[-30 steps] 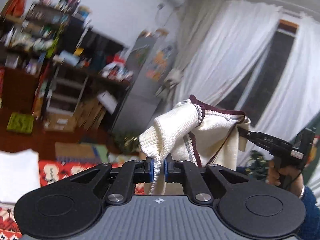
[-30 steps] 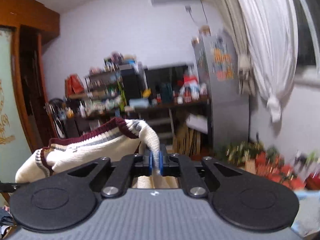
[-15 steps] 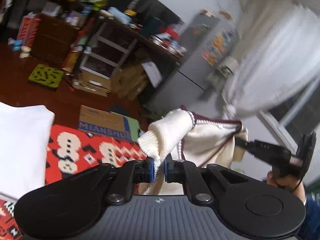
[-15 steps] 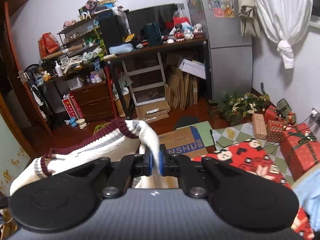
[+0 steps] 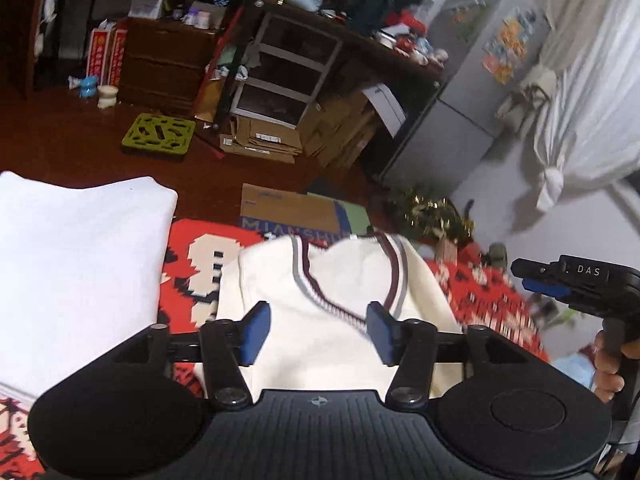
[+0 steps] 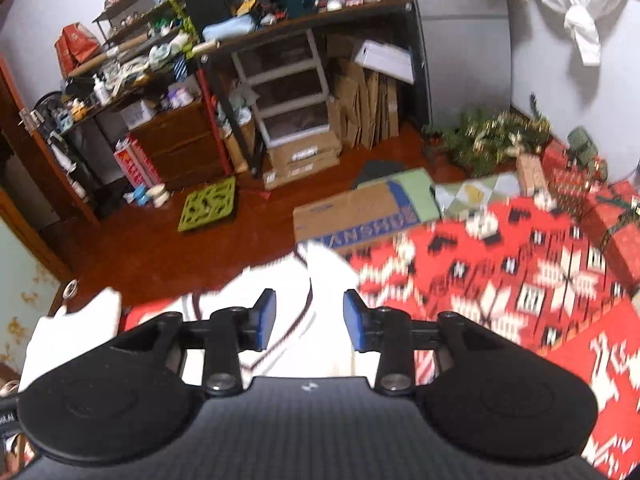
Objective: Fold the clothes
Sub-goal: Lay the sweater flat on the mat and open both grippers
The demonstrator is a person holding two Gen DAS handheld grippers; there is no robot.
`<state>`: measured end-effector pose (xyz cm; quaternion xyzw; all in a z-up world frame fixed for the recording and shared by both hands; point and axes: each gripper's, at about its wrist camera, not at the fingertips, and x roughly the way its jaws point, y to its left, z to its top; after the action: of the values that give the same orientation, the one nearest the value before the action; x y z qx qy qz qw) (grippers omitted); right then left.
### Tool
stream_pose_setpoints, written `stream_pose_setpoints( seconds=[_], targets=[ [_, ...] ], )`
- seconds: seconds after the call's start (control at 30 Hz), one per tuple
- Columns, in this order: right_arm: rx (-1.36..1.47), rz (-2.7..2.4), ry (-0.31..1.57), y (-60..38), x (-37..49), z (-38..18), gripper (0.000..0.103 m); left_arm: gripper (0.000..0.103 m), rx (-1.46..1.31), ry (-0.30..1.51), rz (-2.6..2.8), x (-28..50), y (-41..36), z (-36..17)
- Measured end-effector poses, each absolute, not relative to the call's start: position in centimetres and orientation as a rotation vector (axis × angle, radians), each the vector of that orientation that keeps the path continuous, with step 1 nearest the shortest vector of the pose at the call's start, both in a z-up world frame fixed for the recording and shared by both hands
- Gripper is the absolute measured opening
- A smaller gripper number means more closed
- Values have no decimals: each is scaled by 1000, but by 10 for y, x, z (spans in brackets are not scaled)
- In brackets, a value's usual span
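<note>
Both grippers, left (image 5: pixel 318 330) and right (image 6: pixel 309 319), have fingers spread wide, holding nothing; the loose sweater (image 5: pixel 340 304) could slump out of shape

White folded stack (image 5: pixel 76 264) just left of sweater (image 5: pixel 332 304); open red blanket (image 6: pixel 520 280) rightward.

The room is lit by soft, dim indoor light, and everything is tinted warm. No lamp can be seen. The white folded cloth (image 5: pixel 76 256) at the left of the left wrist view is washed out by glare, so its weave is lost. The cream sweater (image 5: pixel 332 300) and the red patterned blanket (image 6: pixel 520 280) are smeared by motion blur in both views. Straight lines are bent near the frame edges by the fisheye lens, and the corners are darkened. The shelves (image 6: pixel 280 80) at the top are seen more sharply.
</note>
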<state>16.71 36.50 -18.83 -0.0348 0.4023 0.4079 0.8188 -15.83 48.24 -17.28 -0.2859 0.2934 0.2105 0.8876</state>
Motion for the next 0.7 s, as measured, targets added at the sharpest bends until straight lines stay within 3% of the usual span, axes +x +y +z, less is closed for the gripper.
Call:
stream_pose_setpoints(
  seconds=[0.13,0.23,0.3,0.4,0.5,0.7],
  targets=[
    [-107,910,884,302,107,-196,54,66,-546,650,368,-169,456,-175],
    [-189,942,878,265,64,-199,67,67,-492,699,336,-177,428,-181],
    [-245,956,862,243,35,-205,82,67,-446,742,337,-184,407,-188],
    [-304,971,859,210,-3,-213,91,68,-405,789,337,-194,376,-200],
    [-350,976,861,174,-38,-223,99,71,-452,838,300,-205,355,-219],
    [-407,967,903,130,-80,-250,102,74,-470,939,277,-223,316,-259]
  ],
)
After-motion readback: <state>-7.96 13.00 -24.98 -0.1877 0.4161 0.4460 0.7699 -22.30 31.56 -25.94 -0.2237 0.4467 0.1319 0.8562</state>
